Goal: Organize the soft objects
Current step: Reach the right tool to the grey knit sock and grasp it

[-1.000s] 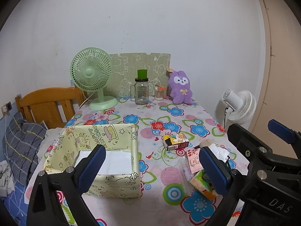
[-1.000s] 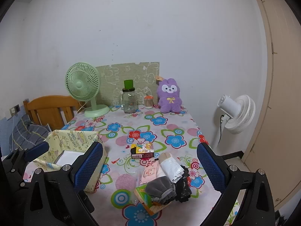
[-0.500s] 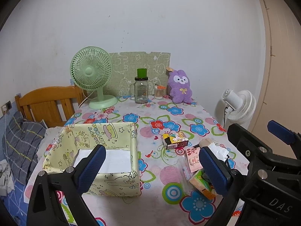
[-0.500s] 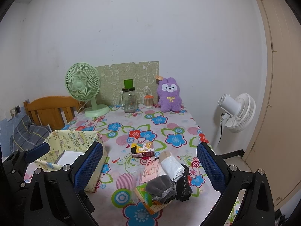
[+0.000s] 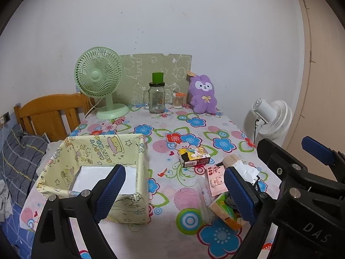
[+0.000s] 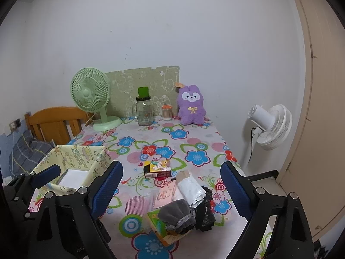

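Note:
A yellow fabric box point(image 5: 97, 172) point(image 6: 75, 164) stands open at the table's front left, with a white sheet in its bottom. A pile lies at the front right: a grey sock bundle point(image 6: 177, 213), a black cloth point(image 6: 206, 211), a white folded bag point(image 6: 190, 188), a pink packet point(image 6: 165, 196) and a tissue pack point(image 5: 224, 210). A purple plush bunny point(image 5: 203, 97) point(image 6: 191, 105) sits at the far edge. My left gripper point(image 5: 174, 194) is open and empty above the front edge. My right gripper point(image 6: 171, 191) is open and empty above the pile.
A green desk fan point(image 5: 100, 79), a glass jar with a green lid point(image 5: 157, 99), a small toothpick jar point(image 5: 178, 101) and a green board stand at the back. A small carton point(image 5: 194, 156) lies mid-table. A wooden chair point(image 5: 51, 114) is left, a white floor fan point(image 5: 271, 118) right.
Both views have shifted only slightly; the table's objects sit a little lower and closer in the frames. Both grippers stay open and empty.

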